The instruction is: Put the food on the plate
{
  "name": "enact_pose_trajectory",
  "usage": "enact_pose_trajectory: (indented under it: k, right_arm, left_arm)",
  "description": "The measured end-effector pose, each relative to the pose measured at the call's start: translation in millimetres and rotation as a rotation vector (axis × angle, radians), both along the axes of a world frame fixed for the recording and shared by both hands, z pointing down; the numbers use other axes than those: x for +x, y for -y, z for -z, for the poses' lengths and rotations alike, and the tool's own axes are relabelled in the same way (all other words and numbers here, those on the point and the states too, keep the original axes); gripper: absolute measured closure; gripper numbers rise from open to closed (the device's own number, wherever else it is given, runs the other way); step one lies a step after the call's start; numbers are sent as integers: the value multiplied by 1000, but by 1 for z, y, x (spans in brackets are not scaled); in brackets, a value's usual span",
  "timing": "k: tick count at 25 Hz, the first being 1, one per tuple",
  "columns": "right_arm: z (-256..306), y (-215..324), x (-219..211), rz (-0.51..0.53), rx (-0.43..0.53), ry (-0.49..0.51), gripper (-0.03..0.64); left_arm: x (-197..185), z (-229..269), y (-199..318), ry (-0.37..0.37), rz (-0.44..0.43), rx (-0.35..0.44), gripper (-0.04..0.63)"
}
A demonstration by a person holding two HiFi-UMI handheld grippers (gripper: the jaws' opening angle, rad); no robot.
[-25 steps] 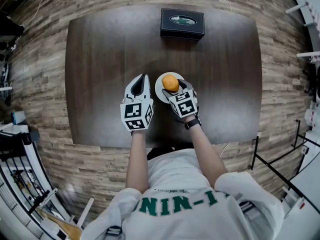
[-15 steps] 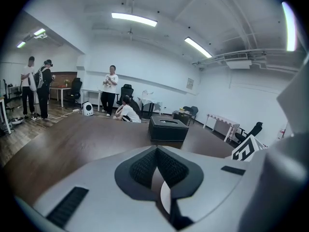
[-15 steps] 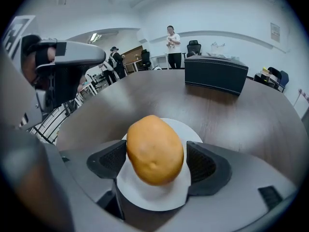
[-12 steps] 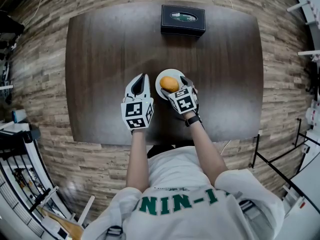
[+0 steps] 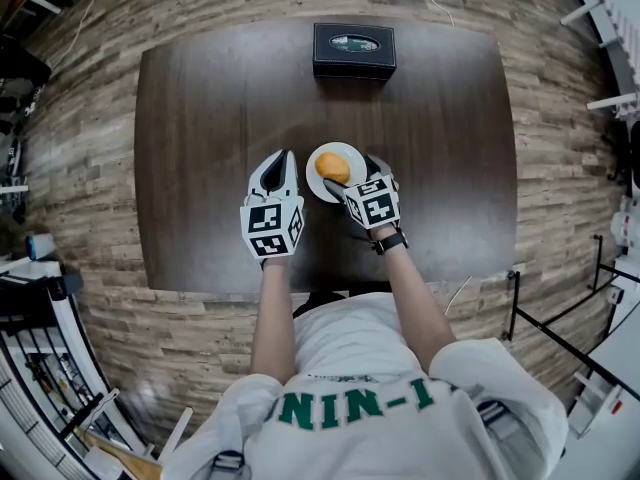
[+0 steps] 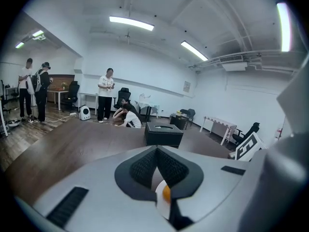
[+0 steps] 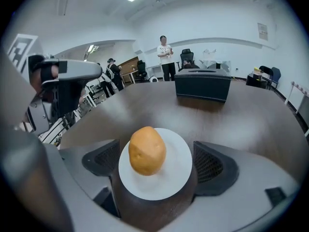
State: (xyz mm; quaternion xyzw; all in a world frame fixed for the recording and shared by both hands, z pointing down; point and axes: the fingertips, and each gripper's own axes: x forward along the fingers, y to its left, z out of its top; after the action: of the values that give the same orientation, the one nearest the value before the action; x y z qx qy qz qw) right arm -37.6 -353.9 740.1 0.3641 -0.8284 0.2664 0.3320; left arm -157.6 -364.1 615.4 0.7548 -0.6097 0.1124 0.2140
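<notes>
Right gripper [image 7: 157,162] is spreading its jaws, clear of the potato [image 7: 147,150] lying on the plate [image 7: 179,174]; left gripper [image 6: 157,153], beside the plate, is pressing its jaws together.

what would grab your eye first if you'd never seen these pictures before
The rounded orange-yellow food item on the small round white plate, at the middle of the dark brown wooden table, draws the eye first. The right gripper frames it, its jaws opening wide on either side without touching it, while the left gripper is shut just left of the plate. A black rectangular box sits at the table's far edge.
</notes>
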Motion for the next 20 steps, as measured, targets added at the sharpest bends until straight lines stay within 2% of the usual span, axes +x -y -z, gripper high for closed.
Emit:
enact_pose_trajectory:
  k: [8,18,20]
  right_arm:
    - [61,3,25,-67,114,31,200]
    - [156,1,46,-165,292,136,360]
    - [177,-3,51,-180,333,159,374]
  left_arm:
    - [8,32,-13,14,-23,60,583]
    - [18,87,-25,32,-52,157,583]
    - [21,98,-31,36,-61,178,583]
